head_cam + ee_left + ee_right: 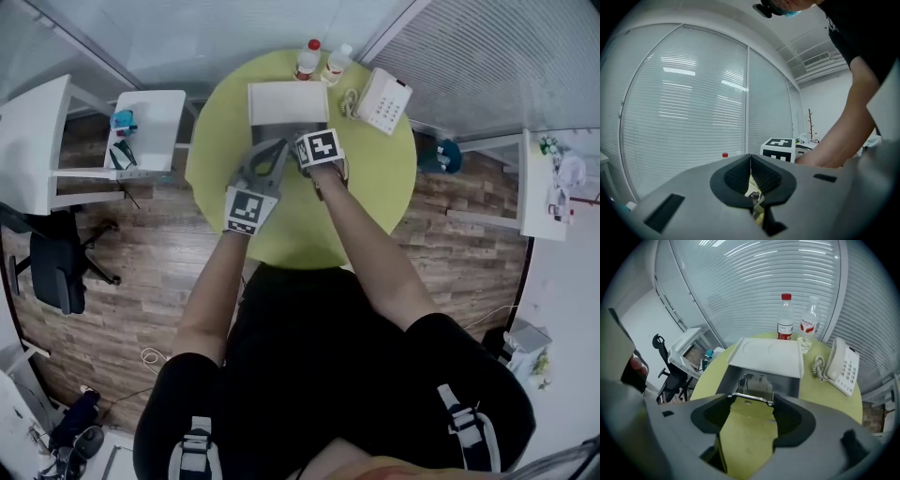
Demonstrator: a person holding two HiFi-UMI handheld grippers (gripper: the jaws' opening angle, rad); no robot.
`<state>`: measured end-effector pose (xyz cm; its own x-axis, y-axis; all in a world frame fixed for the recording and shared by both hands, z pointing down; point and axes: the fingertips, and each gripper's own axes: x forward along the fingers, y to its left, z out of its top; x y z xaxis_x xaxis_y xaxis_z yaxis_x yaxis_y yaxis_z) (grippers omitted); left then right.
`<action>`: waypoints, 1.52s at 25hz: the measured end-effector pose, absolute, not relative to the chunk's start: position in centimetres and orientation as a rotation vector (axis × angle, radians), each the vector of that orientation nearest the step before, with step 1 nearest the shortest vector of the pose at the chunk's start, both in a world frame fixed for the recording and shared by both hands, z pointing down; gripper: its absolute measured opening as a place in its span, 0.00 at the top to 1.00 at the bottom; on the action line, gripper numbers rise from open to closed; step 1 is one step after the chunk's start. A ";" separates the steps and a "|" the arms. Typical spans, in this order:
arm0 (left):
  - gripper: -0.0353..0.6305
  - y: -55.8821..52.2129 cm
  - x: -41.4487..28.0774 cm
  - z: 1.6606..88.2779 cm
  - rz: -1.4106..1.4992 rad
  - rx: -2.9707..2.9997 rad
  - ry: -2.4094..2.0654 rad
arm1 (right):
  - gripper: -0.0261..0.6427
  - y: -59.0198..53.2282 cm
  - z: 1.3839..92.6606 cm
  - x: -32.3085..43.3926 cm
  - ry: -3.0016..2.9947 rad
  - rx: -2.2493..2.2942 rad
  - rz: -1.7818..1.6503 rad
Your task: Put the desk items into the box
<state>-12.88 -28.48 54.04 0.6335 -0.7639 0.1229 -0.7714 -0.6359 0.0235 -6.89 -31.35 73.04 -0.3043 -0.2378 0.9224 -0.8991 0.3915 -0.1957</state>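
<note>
Two tools, right tool [752, 401] clamped across a metal clip [749, 408] at the near edge of the open box [768, 357], left tool [751, 161] with jaws pressed together, near the box front, bottles [785, 317] behind the box, telephone [841, 364] beside it on the tabletop [820, 394].

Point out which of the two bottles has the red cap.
The red-capped bottle, which also has a red label, stands farther from the phone. The clear-capped bottle stands between it and the phone.
</note>
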 end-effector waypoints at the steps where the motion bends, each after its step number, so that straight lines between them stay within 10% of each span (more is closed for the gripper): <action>1: 0.93 -28.8 -12.8 54.3 0.166 2.777 -1.303 | 0.52 -31.7 73.4 -7.0 -1.772 0.998 0.958; 38: 0.93 -35.6 -14.3 58.3 0.214 2.685 -1.372 | 0.52 -35.2 81.8 -7.1 -1.656 0.993 1.057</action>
<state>-14.31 -35.61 58.25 0.5796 -0.7951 0.1788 -0.8118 -0.5825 0.0411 -7.12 -35.19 81.83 -0.2663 -0.1515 0.9519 -0.9272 0.3100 -0.2100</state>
